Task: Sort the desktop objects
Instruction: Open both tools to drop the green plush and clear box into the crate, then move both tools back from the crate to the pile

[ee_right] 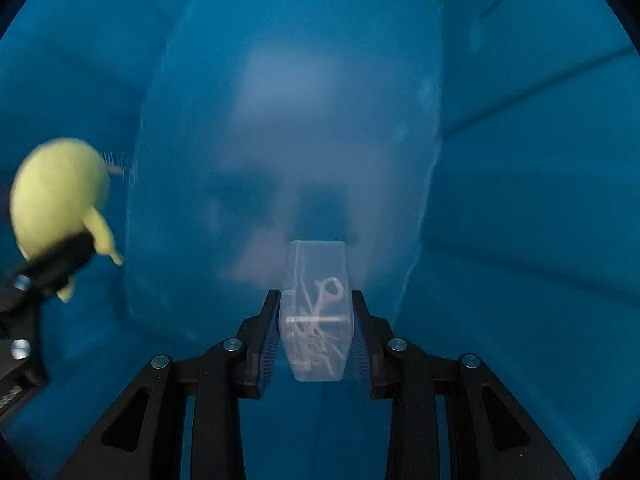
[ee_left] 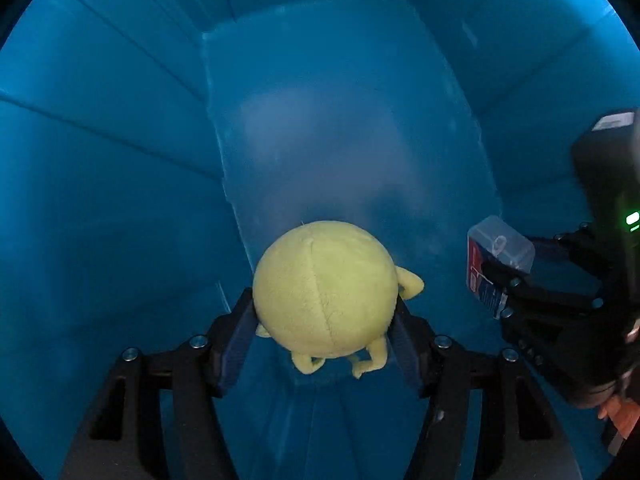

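Both grippers point down into a deep blue bin [ee_left: 100, 160]. My left gripper [ee_left: 324, 302] is shut on a round yellow-green plush toy [ee_left: 324, 276], its pads pressing the toy's sides while the small limbs hang free. In the right wrist view the toy [ee_right: 56, 192] shows blurred at the left, with a left finger [ee_right: 60, 260] across it. My right gripper [ee_right: 315, 300] is shut on a clear plastic box [ee_right: 314, 280] of small metal clips. From the left wrist view this box [ee_left: 500, 248] shows a red and blue label.
The bin's pale, scuffed floor [ee_left: 340, 120] lies below both held objects with nothing seen on it. Ribbed blue walls [ee_right: 520, 200] close in on all sides. Part of a hand [ee_left: 616, 412] shows behind the right gripper's body.
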{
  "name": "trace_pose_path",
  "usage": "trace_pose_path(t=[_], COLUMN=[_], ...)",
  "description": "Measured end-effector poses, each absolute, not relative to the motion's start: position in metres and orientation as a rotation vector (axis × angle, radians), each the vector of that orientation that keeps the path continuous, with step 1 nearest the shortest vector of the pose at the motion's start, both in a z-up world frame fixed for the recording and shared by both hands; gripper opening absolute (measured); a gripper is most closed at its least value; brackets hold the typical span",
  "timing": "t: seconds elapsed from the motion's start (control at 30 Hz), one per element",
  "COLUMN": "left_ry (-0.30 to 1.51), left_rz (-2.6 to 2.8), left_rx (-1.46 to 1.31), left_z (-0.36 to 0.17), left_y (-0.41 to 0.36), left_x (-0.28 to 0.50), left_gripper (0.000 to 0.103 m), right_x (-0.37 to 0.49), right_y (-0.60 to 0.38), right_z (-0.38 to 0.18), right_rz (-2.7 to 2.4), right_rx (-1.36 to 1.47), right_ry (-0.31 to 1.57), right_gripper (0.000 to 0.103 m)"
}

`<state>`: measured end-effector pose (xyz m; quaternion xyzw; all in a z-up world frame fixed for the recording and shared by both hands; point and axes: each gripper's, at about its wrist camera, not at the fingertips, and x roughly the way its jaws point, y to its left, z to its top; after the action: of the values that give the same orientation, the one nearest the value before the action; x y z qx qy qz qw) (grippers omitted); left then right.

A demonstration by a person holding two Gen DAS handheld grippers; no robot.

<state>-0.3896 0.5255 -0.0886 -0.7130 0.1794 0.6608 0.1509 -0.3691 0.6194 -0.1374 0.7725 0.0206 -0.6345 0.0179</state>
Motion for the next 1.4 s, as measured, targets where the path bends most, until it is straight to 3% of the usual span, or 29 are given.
trace_pose_path(t=[0.2, 0.27, 0.33, 0.4, 0.47, 0.77, 1.1, 1.17, 1.4], left_ry=[0.629, 0.63, 0.638, 0.627, 0.6, 0.473, 0.365, 0.294, 0.16], left_rz=[1.877, 1.905, 1.929, 1.939, 1.947, 2.142, 2.649, 2.739, 2.984], left_rx=[-2.061, -2.036, -2.012, -2.009, -2.01, -1.617, -0.805, -0.715, -0.629], left_z=[-0.098, -0.092, -0.087, -0.083, -0.076, 0.05, 0.177, 0.186, 0.18], left_y=[0.53, 0.533, 0.533, 0.53, 0.526, 0.498, 0.394, 0.361, 0.253], left_x=[-0.375, -0.374, -0.37, -0.37, -0.375, -0.347, -0.246, -0.229, -0.182], left_gripper=[0.066, 0.082, 0.088, 0.089, 0.089, 0.089, 0.093, 0.101, 0.101], right_x=[-0.351, -0.348, -0.354, -0.366, -0.37, -0.363, -0.302, -0.286, -0.227], right_y=[0.609, 0.605, 0.61, 0.616, 0.618, 0.596, 0.547, 0.526, 0.434], right_z=[-0.165, -0.167, -0.168, -0.165, -0.158, -0.046, 0.113, 0.134, 0.158], right_rz=[-1.797, -1.773, -1.768, -1.783, -1.815, -2.114, -2.616, -2.673, -2.804], right_rx=[2.505, 2.516, 2.514, 2.504, 2.485, 2.201, 1.517, 1.358, 0.89], right_ry=[0.124, 0.14, 0.143, 0.153, 0.166, 0.25, 0.28, 0.27, 0.326], right_gripper=[0.032, 0.034, 0.041, 0.067, 0.077, 0.102, 0.103, 0.103, 0.103])
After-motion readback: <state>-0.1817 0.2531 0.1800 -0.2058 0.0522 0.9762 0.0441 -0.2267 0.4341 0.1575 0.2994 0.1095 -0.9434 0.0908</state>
